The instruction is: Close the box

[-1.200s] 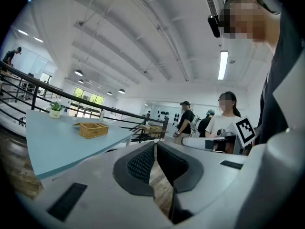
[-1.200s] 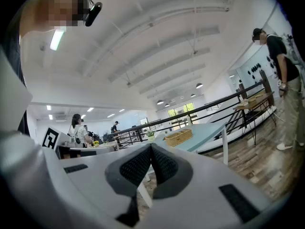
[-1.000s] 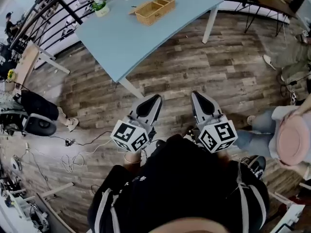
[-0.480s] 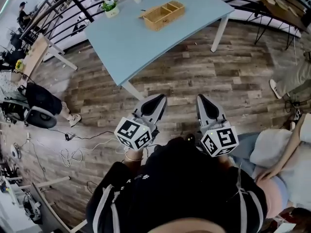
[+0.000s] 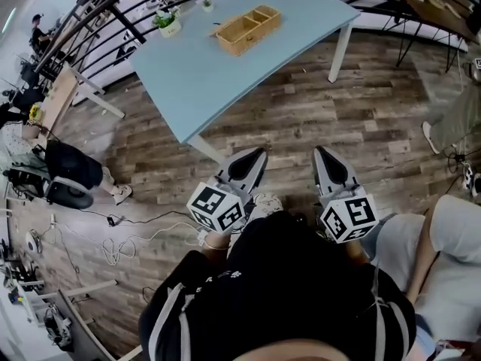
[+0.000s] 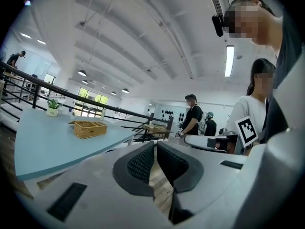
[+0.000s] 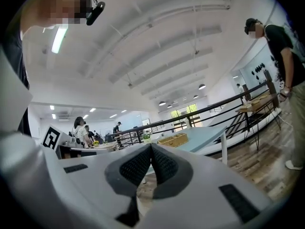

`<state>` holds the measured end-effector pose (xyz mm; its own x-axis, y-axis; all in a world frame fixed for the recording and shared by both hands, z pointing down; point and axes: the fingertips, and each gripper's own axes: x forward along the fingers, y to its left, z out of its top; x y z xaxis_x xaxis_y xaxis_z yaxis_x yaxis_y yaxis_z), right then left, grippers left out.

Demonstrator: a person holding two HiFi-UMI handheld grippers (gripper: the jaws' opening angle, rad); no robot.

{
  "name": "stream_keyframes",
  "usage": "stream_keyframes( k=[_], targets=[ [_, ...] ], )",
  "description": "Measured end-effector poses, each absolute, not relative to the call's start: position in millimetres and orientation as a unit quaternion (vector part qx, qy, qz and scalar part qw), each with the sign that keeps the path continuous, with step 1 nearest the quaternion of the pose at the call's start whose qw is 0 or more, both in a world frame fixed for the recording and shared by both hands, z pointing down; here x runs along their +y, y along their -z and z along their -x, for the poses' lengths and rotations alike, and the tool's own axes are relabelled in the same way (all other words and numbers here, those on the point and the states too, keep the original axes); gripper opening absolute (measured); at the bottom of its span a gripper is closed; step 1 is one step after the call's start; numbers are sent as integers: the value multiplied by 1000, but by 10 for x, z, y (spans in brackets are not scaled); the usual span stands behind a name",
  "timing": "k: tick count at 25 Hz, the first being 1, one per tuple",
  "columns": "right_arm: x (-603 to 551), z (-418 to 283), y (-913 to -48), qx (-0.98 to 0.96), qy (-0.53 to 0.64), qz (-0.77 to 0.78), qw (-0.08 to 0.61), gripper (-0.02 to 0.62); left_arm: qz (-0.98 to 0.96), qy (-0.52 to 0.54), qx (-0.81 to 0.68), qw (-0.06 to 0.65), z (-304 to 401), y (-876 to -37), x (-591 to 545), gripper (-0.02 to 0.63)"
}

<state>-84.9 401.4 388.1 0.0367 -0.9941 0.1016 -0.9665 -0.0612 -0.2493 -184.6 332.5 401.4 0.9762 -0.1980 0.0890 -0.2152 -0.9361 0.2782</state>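
At the bottom of the head view the person is standing on the wood-plank floor, holding the left gripper and the right gripper side by side just ahead of the body. Both are pointing toward the top of the frame. Each gripper view is showing its ribbed pads pressed together with nothing between them, so both grippers are closed and empty. Bare floor is lying between the jaw tips and the light-blue table, which is occupying the upper centre. Toward the table's far side, near the upper edge of the frame, the woven box is sitting with its divided compartments open to view. No lid can be made out. A small potted plant is standing near it on the left. Judging from this, the closing is not yet beginning: the approach to the table and the closing itself are both remaining.
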Motion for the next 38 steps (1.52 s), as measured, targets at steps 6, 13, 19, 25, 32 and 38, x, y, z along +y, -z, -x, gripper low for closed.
stream_keyframes(
  k=[6, 13, 19, 25, 32, 38],
  targets=[
    [3834, 637, -3969, 657, 145, 737, 55, 6, -985, -28, -77, 153, 1579, -4034, 2965, 26],
    [3159, 391, -3942, 639, 145, 753, 67, 15, -988, -31, -45, 147, 1302, -4038, 2234, 26],
    [2568, 280, -3986, 635, 145, 756, 64, 23, -988, -31, -41, 148, 1177, -4121, 1601, 26],
    [1935, 303, -3977, 643, 145, 749, 61, 28, -986, -36, -50, 152, 1263, -4170, 1021, 28],
    [1343, 405, -3955, 648, 143, 746, 58, 31, -985, -39, -65, 158, 1440, -4227, 416, 28],
    [1093, 464, -4002, 649, 148, 744, 51, 32, -984, -30, -67, 162, 1483, -4257, 143, 28]
  ],
)
